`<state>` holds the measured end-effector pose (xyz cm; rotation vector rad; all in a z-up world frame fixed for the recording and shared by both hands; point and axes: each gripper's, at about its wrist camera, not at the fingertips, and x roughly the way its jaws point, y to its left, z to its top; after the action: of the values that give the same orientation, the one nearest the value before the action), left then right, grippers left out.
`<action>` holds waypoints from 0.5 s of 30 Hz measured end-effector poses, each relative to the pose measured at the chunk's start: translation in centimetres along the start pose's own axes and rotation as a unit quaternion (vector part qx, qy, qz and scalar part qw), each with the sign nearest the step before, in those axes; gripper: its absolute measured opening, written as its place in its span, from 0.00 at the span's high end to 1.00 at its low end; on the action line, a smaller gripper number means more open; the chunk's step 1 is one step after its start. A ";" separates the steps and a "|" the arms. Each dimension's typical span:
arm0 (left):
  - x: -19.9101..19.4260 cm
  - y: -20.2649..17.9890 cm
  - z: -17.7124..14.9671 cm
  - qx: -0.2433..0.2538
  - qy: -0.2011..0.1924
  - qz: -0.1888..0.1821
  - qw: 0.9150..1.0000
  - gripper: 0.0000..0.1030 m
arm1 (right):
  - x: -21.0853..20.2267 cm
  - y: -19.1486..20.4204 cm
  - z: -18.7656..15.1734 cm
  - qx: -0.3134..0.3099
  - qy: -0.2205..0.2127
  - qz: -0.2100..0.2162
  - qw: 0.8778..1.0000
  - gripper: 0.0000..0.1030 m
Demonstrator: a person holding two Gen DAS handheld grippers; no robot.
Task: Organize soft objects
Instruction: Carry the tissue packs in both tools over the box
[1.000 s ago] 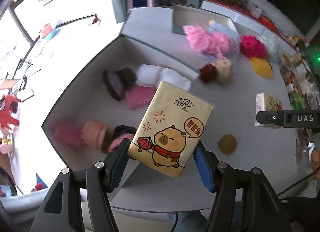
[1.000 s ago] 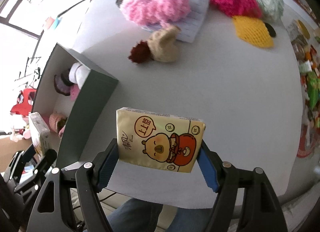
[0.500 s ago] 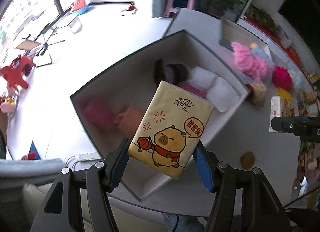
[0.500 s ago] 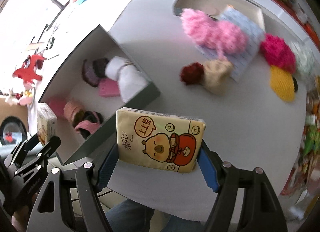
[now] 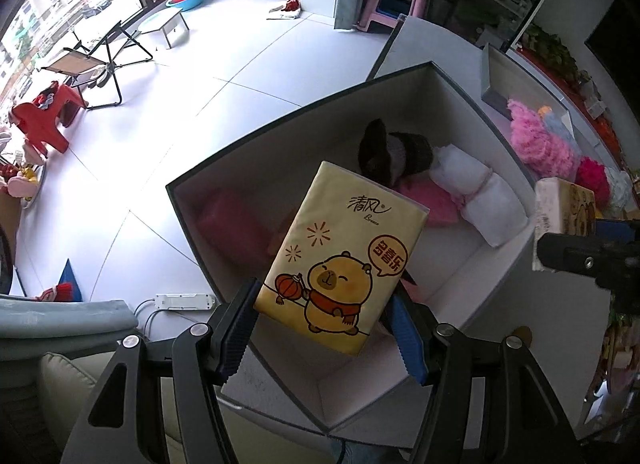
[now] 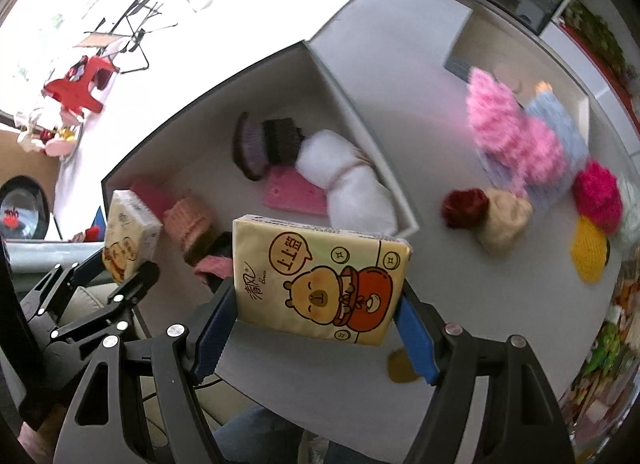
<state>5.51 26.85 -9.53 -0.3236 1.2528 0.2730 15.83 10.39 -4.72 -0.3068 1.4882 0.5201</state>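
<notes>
My left gripper (image 5: 326, 330) is shut on a yellow tissue pack (image 5: 344, 252) with a capybara print, held above the open grey storage box (image 5: 472, 104). My right gripper (image 6: 316, 334) is shut on a second yellow tissue pack (image 6: 320, 278), held over the box's near right edge. The box (image 6: 352, 104) holds a white roll (image 6: 348, 180), a pink pad (image 6: 294, 194), dark knitted items (image 6: 266, 142) and pink and peach knits (image 6: 188, 216). The left gripper and its pack (image 6: 128, 236) show at the left of the right wrist view.
On the grey table (image 6: 460, 264) lie a fluffy pink item (image 6: 512, 132), a blue cloth (image 6: 556, 124), a beige and maroon hat (image 6: 492, 216), a magenta pompom (image 6: 598, 192) and a yellow knit (image 6: 588, 252). An open flat box (image 6: 520, 52) stands behind. A folding chair (image 5: 100, 64) stands on the floor.
Both grippers have moved left over the storage box, each still holding its tissue pack. The box now fills the middle of both views and the loose soft items have slid to the right.
</notes>
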 end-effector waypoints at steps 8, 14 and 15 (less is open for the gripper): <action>1.4 0.4 1.0 -0.002 0.016 0.004 1.000 0.38 | 2.0 2.7 1.5 -0.018 0.017 0.001 1.000 0.25; 2.6 0.7 1.4 -0.003 0.031 0.006 1.000 0.38 | 3.4 3.3 2.0 -0.014 0.032 0.000 0.999 0.25; 2.9 0.8 1.4 -0.003 0.034 0.007 0.999 0.38 | 3.5 3.3 2.1 -0.013 0.034 -0.001 0.999 0.25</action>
<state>7.31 28.19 -11.93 -0.3315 1.3224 0.2785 15.99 14.74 -7.66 -0.3488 1.5484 0.5324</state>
